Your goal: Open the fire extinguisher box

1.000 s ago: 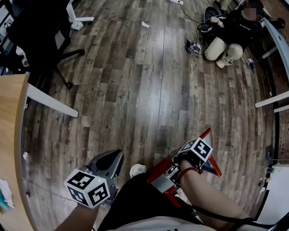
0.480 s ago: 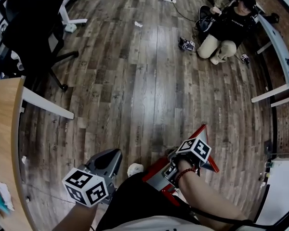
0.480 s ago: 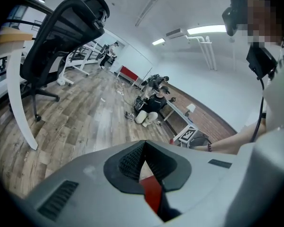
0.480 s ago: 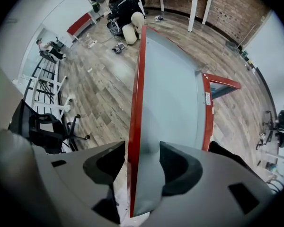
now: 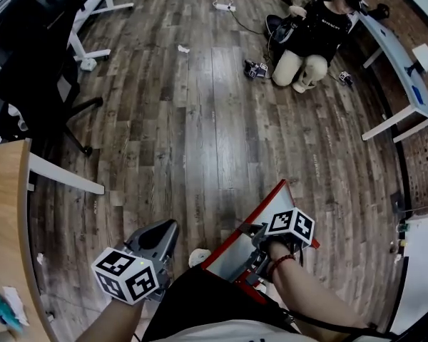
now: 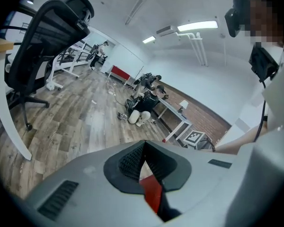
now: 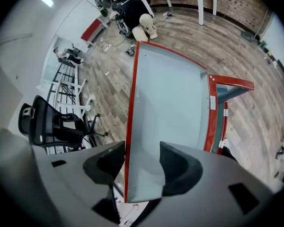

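The fire extinguisher box (image 7: 229,82) is red-framed and sits on the wood floor at my feet. Its grey door (image 5: 246,230), edged in red, is tilted up off the frame. My right gripper (image 5: 260,239) is shut on the free edge of that door (image 7: 170,93), with one pad on each face. Its jaws (image 7: 142,157) have just eased slightly wider while the door stays between them. My left gripper (image 5: 162,230) hangs to the left of the box, shut and holding nothing. In the left gripper view its pads (image 6: 143,145) meet, and a strip of red shows behind them.
A black office chair (image 5: 28,55) and a wooden desk (image 5: 3,212) stand to the left. A person (image 5: 307,34) crouches on the floor far ahead beside cables and a power strip (image 5: 221,6). White table legs (image 5: 396,120) are at the right. A small white object (image 5: 197,256) lies by the box.
The door has swung further up and now shows its grey face, with my right gripper rising along with it. My left gripper has barely shifted in view.
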`<state>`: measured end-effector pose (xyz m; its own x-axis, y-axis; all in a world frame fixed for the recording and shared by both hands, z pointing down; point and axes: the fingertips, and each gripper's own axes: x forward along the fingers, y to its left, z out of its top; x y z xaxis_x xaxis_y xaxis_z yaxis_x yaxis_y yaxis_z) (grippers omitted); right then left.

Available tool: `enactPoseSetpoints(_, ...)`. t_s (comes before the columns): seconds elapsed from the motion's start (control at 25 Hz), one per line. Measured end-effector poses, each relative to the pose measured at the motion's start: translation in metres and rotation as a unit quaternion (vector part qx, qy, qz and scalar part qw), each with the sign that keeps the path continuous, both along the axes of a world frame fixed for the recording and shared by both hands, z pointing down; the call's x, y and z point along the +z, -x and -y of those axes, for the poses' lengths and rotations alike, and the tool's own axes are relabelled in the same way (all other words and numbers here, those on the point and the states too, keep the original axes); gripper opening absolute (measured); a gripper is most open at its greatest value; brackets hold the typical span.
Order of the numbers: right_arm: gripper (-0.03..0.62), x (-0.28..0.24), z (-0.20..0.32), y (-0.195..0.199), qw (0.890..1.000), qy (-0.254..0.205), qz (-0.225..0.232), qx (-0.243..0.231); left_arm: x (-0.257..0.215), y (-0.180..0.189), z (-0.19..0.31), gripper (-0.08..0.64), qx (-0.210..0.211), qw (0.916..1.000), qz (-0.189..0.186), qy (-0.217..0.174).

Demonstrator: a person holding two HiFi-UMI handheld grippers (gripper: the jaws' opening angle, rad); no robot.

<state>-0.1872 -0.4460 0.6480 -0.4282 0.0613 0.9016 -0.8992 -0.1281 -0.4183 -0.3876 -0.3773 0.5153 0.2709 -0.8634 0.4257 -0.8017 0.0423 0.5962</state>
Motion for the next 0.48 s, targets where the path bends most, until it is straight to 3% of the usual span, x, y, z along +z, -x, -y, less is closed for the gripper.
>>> enactPoseSetpoints(0.28, 0.213, -0.040, 0.008, -0.054, 0.994, -0.036, 0.095, 0.043, -0.025, -0.055, 0.022, 0.008, 0.030, 0.9994, 0.001, -0.016)
enactPoseSetpoints(0.36, 0.199, -0.066, 0.013, -0.078, 0.985, -0.065, 0.151, 0.053, -0.036, -0.088, 0.027, 0.008, 0.048, 0.9986, 0.006, -0.023)
enactPoseSetpoints(0.48, 0.109, -0.114, 0.025, -0.126, 0.963, -0.133, 0.225, 0.067, -0.051, -0.144, 0.036, 0.008, 0.080, 0.9960, 0.015, -0.036)
